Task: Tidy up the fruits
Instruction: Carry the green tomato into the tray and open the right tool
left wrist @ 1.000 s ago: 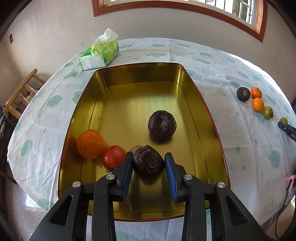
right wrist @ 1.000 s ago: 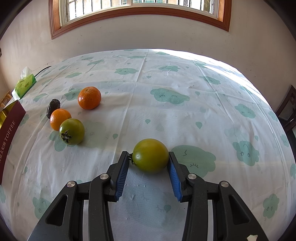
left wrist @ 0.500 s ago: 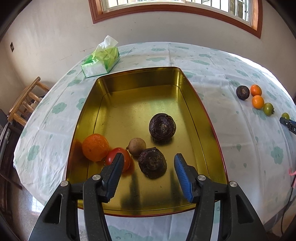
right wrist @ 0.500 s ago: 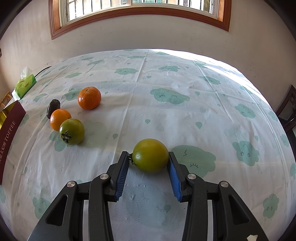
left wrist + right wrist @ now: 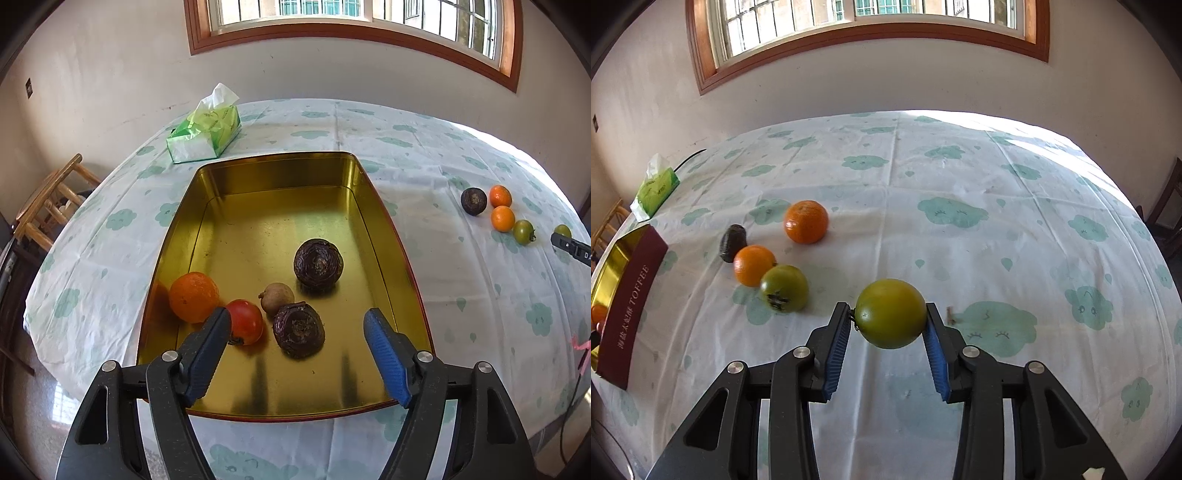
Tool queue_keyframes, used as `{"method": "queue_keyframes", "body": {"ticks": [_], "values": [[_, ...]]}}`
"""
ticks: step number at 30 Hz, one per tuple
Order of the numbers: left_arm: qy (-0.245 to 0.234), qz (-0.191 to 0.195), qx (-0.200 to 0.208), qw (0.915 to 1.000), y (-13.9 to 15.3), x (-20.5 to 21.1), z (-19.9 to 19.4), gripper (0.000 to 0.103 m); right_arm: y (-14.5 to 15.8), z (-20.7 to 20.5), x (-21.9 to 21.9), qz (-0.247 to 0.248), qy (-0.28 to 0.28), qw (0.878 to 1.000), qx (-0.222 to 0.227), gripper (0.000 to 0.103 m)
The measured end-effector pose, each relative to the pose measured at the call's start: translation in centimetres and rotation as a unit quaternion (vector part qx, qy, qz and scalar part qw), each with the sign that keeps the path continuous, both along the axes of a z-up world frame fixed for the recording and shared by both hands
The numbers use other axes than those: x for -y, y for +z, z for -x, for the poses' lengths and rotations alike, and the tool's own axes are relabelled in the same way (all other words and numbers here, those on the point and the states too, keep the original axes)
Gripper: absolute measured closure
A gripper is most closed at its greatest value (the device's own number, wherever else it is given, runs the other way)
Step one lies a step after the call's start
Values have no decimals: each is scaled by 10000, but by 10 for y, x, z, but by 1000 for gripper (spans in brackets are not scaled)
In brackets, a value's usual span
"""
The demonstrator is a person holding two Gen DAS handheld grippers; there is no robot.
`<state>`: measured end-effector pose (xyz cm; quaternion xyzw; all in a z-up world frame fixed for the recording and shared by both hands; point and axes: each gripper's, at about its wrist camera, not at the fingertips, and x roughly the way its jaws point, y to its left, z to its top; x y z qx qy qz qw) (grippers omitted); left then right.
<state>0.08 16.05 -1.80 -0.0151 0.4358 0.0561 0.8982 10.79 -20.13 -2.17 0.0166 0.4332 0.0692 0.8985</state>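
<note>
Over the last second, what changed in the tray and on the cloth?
The left tongs let go of the dark fruit, now lying in the tray; their jaws are opening. The right tongs lifted the green tomato off the cloth. The other fruit stayed put.

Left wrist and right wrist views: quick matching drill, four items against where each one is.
Items:
1. round red tomato
2. green tissue pack
3. large green tomato
4. small dark purple fruit

Places:
A. between the right gripper pads
B. inside the gold metal tin
C. tablecloth, beside two oranges
D. tablecloth, beyond the tin's far end

Pairs: 1-B, 2-D, 3-A, 4-C
</note>
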Motion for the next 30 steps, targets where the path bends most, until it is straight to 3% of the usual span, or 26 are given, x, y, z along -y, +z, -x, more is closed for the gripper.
{"method": "queue_keyframes", "body": {"ticks": [7, 16, 23, 30], "values": [[153, 233, 169, 9995, 12, -10, 8, 22, 27, 13, -88, -282, 1135, 9929, 231, 66], [715, 346, 428, 9959, 32, -54, 29, 15, 45, 31, -210, -706, 2563, 9636, 280, 66], [1101, 297, 353, 9929, 29, -84, 40, 14, 40, 42, -280, -447, 3323, 9419, 226, 66], [1159, 229, 172, 9928, 19, -89, 42, 14, 21, 48, -316, 25, 3568, 9340, 151, 66]]}}
